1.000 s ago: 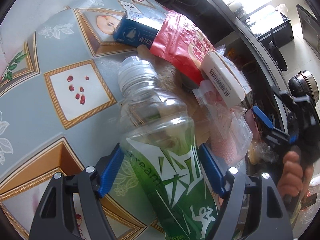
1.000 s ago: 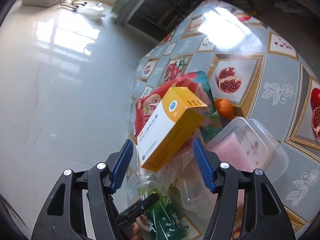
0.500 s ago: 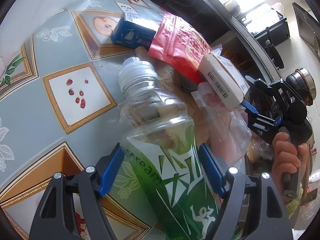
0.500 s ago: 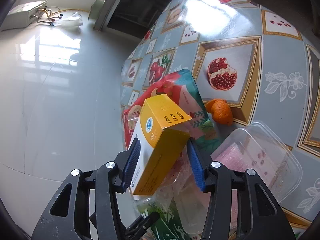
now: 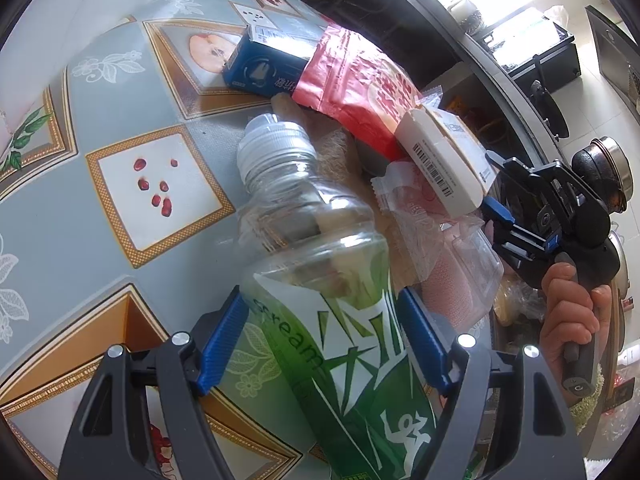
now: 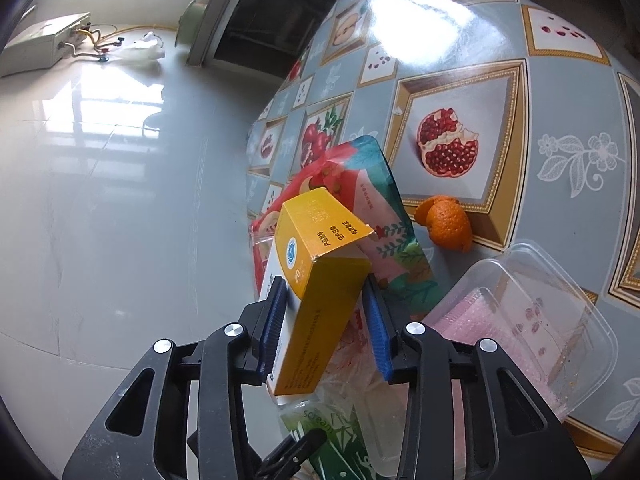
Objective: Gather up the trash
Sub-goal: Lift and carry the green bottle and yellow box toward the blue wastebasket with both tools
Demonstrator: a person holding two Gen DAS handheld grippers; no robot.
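We hold a clear plastic bottle in the left gripper, its 2 blue pads pressed against the green-and-white label; the bottle looks empty, has a ribbed white cap, and lies tilted over the table toward the litter pile. The right gripper has its jaws clamped on a yellow carton, white on 1 side with a barcode, lifted at the table's edge with 1 end flap sprung open. Beneath it lie a red snack pouch, a clear clamshell tray with pink padding inside, and an orange peel. A blue carton sits beyond, its far end tucked under the pouch. Crumpled clear wrappers blur together; we cannot separate them. The bottle's base runs out of frame. The table carries a grey-blue oilcloth printed with pomegranates and apples in gold frames. A glossy pale tiled floor reflects window light.
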